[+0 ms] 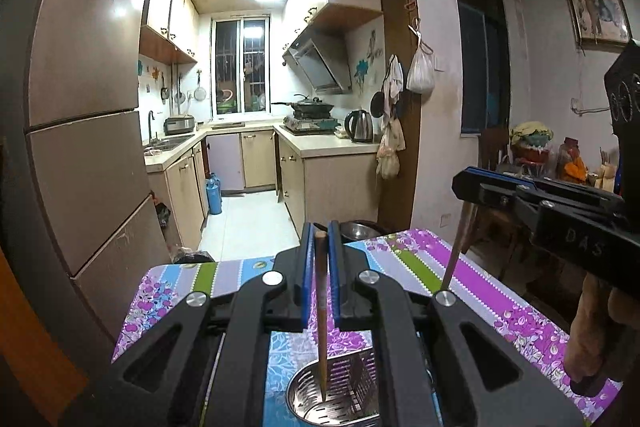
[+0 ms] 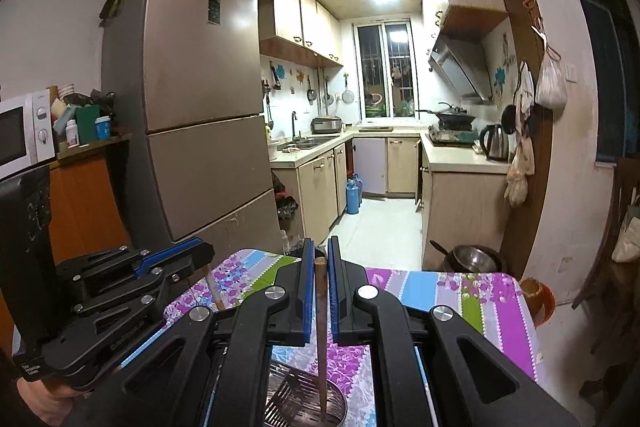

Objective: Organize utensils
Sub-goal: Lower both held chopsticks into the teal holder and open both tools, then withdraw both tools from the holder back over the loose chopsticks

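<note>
left gripper (image 1: 320, 247): black with blue pads, pressed together, pinching a brown wooden chopstick (image 1: 321, 311) that hangs upright, tip down inside the holder
holder: round perforated stainless-steel utensil holder (image 1: 332, 399) standing on the counter right below both grippers; the right wrist view shows a slotted metal spatula (image 2: 286, 393) already leaning in it
right gripper (image 2: 318, 255): same build, pressed together, pinching a darker brown wooden chopstick (image 2: 321, 323), near upright, tip reaching into the same holder
grippers to each other: side by side, near, not touching
step: judged as dropping both chopsticks into the holder; tips already past the rim, sticks not yet let go
next move: likely spread each gripper so the sticks fall in; keep them upright so they clear the rim and the spatula
risk: a tilted stick could catch the rim and tip out onto the counter
counter: table under a flowered purple, blue and green striped cloth (image 1: 500, 287); a steel bowl (image 2: 474, 259) sits past its far edge
left of room: tall bronze fridge (image 2: 200, 87), white microwave (image 2: 24, 131) on a shelf beside it
middle: narrow kitchen with beige cabinets, sink, barred window, ceiling light on
right of room: range hood, steel kettle (image 1: 360, 125), bags hanging on the brown door frame
</note>
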A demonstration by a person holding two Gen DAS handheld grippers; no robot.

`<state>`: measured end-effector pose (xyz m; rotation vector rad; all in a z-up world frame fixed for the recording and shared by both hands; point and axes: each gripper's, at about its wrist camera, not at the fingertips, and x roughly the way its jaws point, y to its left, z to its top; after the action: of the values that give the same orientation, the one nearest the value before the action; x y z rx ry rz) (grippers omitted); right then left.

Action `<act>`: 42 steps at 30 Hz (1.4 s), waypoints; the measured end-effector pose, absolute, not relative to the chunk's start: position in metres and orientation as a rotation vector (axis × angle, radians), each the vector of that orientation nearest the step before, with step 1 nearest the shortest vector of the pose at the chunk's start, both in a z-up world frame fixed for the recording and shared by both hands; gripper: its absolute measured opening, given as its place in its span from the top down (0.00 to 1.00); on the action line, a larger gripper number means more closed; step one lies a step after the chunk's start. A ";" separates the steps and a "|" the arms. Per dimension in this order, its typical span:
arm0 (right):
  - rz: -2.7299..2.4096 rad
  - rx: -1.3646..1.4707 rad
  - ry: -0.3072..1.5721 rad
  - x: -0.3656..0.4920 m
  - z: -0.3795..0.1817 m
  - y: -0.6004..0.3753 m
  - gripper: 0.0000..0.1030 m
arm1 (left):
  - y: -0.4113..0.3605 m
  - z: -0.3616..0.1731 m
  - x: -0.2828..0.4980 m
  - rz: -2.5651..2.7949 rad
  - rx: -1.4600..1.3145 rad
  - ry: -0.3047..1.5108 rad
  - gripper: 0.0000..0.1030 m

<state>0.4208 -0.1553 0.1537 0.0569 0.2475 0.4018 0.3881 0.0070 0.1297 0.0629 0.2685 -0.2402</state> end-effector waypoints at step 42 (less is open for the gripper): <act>0.479 0.126 0.221 0.161 -0.033 -0.325 0.62 | -0.126 -0.117 0.067 0.015 0.164 0.496 0.51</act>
<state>0.1613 -0.3248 -0.0335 0.1264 0.2210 0.4788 0.0666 -0.1257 -0.1171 0.1636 0.4963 0.0153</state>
